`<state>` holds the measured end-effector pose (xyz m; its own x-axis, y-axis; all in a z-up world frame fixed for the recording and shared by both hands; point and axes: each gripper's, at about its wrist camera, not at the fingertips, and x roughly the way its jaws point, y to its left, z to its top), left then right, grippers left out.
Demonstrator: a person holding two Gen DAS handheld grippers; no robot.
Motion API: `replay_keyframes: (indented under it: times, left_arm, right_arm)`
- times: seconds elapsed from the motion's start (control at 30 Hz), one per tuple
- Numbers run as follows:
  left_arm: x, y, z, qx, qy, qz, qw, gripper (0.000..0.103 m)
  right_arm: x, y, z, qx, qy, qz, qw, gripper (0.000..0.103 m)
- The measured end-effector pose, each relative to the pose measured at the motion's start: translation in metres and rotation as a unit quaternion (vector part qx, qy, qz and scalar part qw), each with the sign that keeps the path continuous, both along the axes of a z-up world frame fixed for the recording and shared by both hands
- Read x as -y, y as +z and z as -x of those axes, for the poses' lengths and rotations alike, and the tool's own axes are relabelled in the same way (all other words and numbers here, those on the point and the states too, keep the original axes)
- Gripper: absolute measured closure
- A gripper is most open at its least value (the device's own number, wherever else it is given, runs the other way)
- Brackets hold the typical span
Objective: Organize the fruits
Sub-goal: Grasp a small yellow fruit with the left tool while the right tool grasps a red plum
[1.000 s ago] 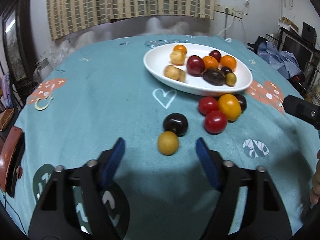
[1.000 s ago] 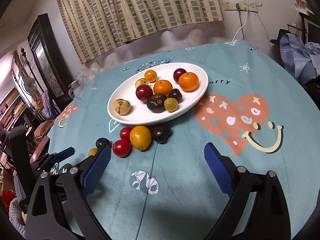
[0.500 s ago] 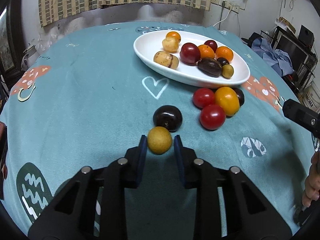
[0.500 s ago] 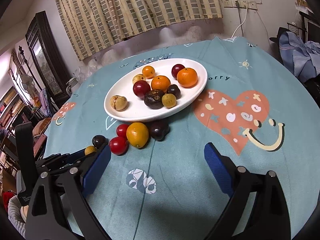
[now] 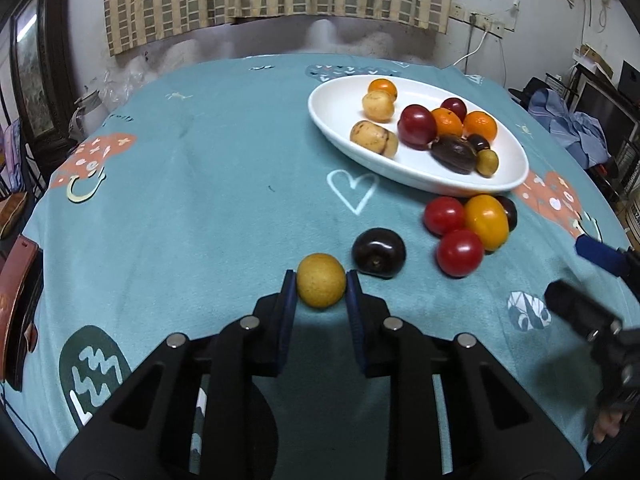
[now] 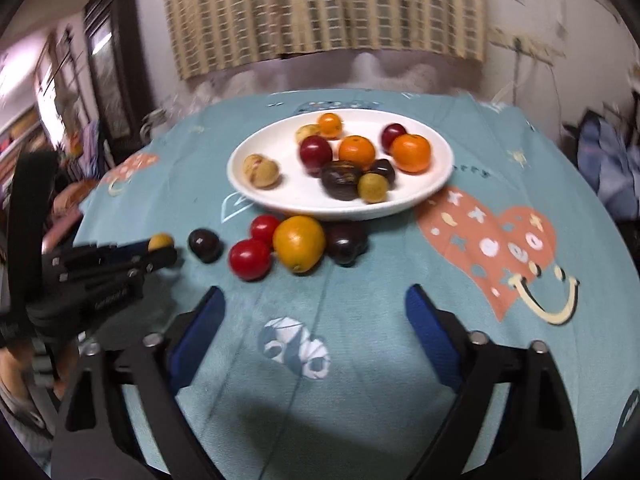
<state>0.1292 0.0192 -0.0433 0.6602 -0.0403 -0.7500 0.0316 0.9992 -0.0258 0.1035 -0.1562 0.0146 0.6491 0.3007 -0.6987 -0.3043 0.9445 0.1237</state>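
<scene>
My left gripper (image 5: 321, 286) is shut on a small yellow fruit (image 5: 320, 285), low over the teal tablecloth; it also shows in the right wrist view (image 6: 160, 242). A dark plum (image 5: 379, 253) lies just right of it. Two red tomatoes (image 5: 459, 252), an orange fruit (image 5: 486, 221) and another dark plum (image 6: 346, 239) lie in front of the white oval plate (image 5: 340, 112), which holds several fruits. My right gripper (image 6: 314, 304) is open and empty, near the table's front edge, facing the loose fruits.
The round table is covered by a teal cloth with heart prints (image 6: 496, 240). A brown chair (image 5: 18, 308) stands at the left edge. Clothes (image 5: 568, 128) and clutter lie to the right. A curtained wall is behind.
My left gripper closed on the yellow fruit and holds it. My right gripper swung left toward the loose fruits, staying open.
</scene>
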Motion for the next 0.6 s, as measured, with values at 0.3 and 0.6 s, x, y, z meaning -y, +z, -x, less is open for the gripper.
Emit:
replay_keyframes:
  times: [0.3,0.6]
  left_arm:
    - [-0.005,-0.003,0.0,-0.008,0.008,0.001,0.9999,0.078]
    - [-0.006,-0.008,-0.001,-0.02,0.006,0.004,0.9998,0.078]
  right_arm:
    - [-0.044,-0.008,-0.011,-0.021,0.058,0.0,0.998,0.044]
    - [-0.056,-0.022,-0.046,-0.054,0.039,0.007,0.998,0.055]
